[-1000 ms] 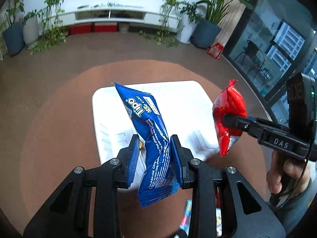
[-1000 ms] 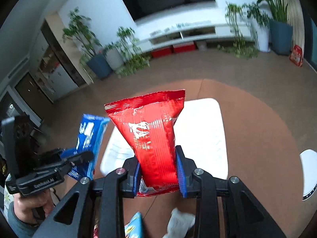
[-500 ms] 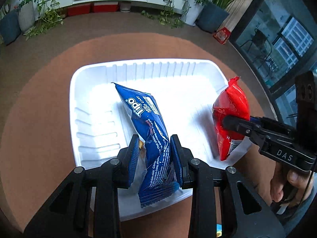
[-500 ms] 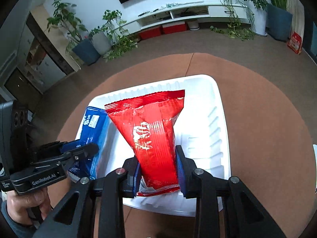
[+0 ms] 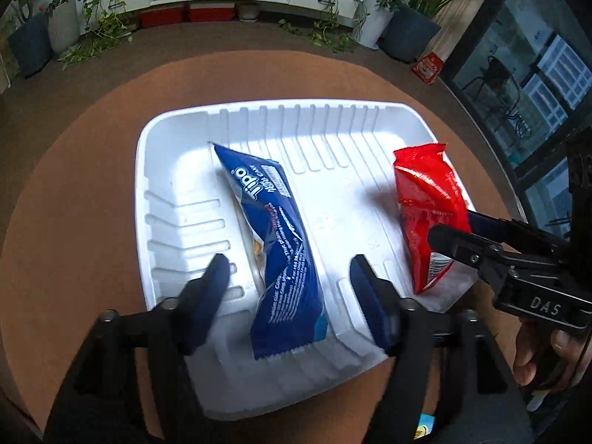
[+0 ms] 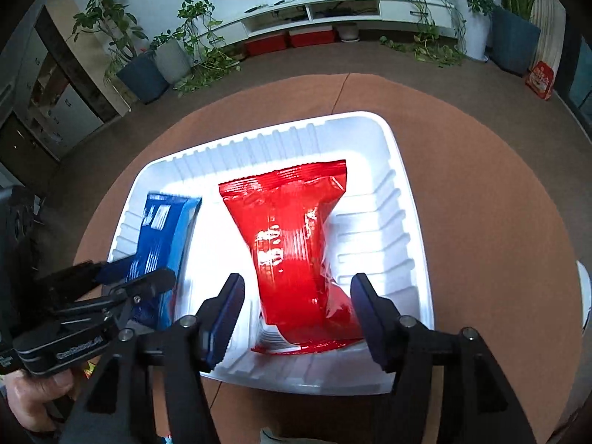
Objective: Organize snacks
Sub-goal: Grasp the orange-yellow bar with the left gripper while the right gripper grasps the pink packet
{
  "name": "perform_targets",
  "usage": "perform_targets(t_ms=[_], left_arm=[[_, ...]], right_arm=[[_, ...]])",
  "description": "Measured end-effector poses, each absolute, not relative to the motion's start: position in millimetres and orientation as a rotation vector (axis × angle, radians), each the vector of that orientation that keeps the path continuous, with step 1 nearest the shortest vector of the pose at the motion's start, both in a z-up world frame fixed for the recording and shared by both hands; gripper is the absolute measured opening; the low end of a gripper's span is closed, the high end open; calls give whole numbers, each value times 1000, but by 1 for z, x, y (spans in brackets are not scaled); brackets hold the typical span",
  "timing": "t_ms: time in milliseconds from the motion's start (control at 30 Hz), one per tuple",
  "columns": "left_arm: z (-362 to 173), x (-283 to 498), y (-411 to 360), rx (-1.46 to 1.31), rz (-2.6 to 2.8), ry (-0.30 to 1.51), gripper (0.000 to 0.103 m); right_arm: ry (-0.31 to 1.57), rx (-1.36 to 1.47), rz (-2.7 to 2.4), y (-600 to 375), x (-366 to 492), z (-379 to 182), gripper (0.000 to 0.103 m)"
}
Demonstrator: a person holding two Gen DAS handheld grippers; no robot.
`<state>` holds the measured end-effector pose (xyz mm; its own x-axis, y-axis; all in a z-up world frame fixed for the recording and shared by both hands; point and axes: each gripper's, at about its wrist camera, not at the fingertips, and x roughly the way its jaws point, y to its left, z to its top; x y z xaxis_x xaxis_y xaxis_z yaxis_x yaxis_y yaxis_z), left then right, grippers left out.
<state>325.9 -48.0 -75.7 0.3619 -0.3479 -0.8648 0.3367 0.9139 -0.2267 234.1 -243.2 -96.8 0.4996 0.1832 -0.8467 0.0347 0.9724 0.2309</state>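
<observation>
A blue snack bag (image 5: 273, 248) lies in the left half of a white ribbed tray (image 5: 177, 185). My left gripper (image 5: 288, 277) is open, its fingers on either side of the bag's near end, apart from it. A red snack bag (image 6: 296, 248) lies in the right half of the tray (image 6: 399, 229). My right gripper (image 6: 296, 296) is open around the red bag's near end, apart from it. The red bag (image 5: 429, 207) and the right gripper's fingers (image 5: 455, 240) also show in the left wrist view; the blue bag (image 6: 162, 236) shows in the right wrist view.
The tray sits on a round brown table (image 6: 481, 185). More snack packets (image 5: 425, 429) peek out at the table's near edge. A white object (image 6: 584, 296) lies at the far right. Potted plants (image 6: 148, 66) and a low white cabinet (image 6: 333, 14) stand beyond.
Both grippers lowered over the tray, then opened. The blue and red bags were let go and now lie in the tray.
</observation>
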Motion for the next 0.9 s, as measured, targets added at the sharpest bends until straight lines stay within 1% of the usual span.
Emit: perform_targets(t_ms=[33, 67, 133, 200, 267, 400, 467, 500, 567, 600, 667, 700, 767, 900], left_arm=[[-74, 325, -45, -18, -440, 1113, 74], [-69, 324, -42, -29, -441, 1107, 79], [-60, 320, -41, -48, -446, 1084, 85], [-46, 309, -34, -58, -454, 1049, 99], [-30, 297, -28, -50, -468, 996, 103], [11, 252, -6, 65, -438, 789, 103], [27, 229, 10, 104, -368, 734, 103], [34, 217, 22, 113, -341, 738, 103], [45, 195, 44, 103, -300, 771, 103], [45, 181, 61, 68, -255, 805, 103], [42, 159, 93, -25, -222, 845, 103], [32, 146, 108, -90, -199, 884, 103], [14, 127, 125, -110, -155, 953, 103], [-20, 98, 129, -101, -106, 1009, 102]], right_arm=[[1034, 231, 95, -243, 231, -94, 69], [1024, 235, 98, -244, 228, -91, 71], [993, 244, 110, -246, 223, -81, 73], [955, 248, 117, -247, 216, -70, 73], [905, 258, 129, -252, 207, -57, 77], [789, 318, 175, -266, 188, -29, 83], [721, 350, 198, -273, 174, -14, 87], [691, 361, 208, -276, 167, -7, 89], [615, 374, 223, -284, 148, 6, 97], [592, 374, 219, -284, 140, 13, 98], [574, 367, 209, -286, 125, 17, 98], [578, 365, 200, -286, 120, 18, 98], [586, 373, 176, -288, 105, 13, 98], [627, 384, 137, -281, 77, -1, 98]])
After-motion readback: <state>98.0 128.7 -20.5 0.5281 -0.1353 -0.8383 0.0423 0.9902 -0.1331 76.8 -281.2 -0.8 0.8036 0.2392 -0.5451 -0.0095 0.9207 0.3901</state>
